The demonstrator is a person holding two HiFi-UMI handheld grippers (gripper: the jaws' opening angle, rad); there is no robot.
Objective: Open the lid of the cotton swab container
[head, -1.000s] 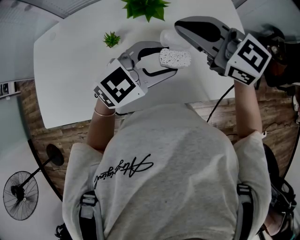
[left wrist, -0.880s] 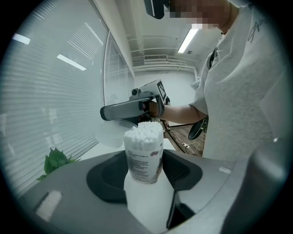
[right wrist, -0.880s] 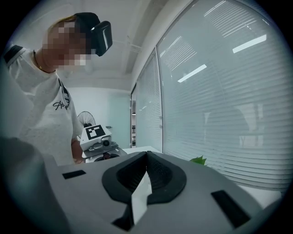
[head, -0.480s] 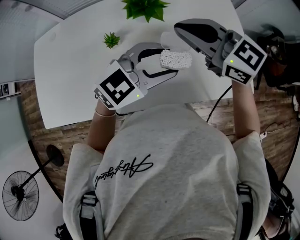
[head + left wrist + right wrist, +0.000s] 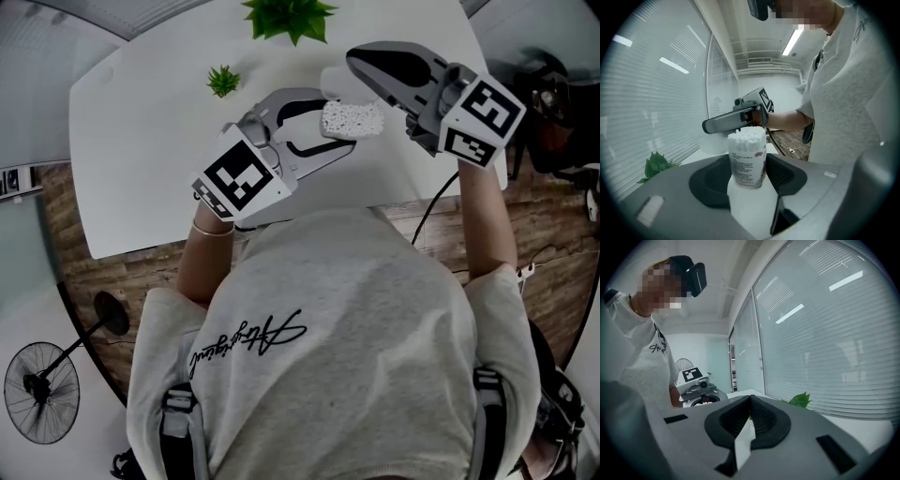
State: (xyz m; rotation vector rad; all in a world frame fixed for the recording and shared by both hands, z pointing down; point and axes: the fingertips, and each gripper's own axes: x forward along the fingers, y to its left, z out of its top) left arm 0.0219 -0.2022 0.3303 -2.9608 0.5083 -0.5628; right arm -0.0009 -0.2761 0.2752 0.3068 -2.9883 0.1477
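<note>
A white tabletop (image 5: 141, 150) bearing a leafy plant (image 5: 291, 14) stands by blinded windows (image 5: 825, 333). The left gripper (image 5: 337, 120), raised over it, clamps its fingers on the upright cotton swab container (image 5: 747, 159), whose swab tips are bare. The right gripper (image 5: 749, 404), fingers pressed together, hovers near its top.

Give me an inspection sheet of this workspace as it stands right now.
Surface: white table.
Job's things: cotton swab container, top open, swabs showing; lid not identified.
Clutter: small plant and larger plant near the table's far edge.
Grippers: left tongs shut on the cotton swab container; right tongs shut, nothing between them, close by the container's top.
Cables: black cable below the right arm.
Surroundings: floor fan, window blinds.
</note>
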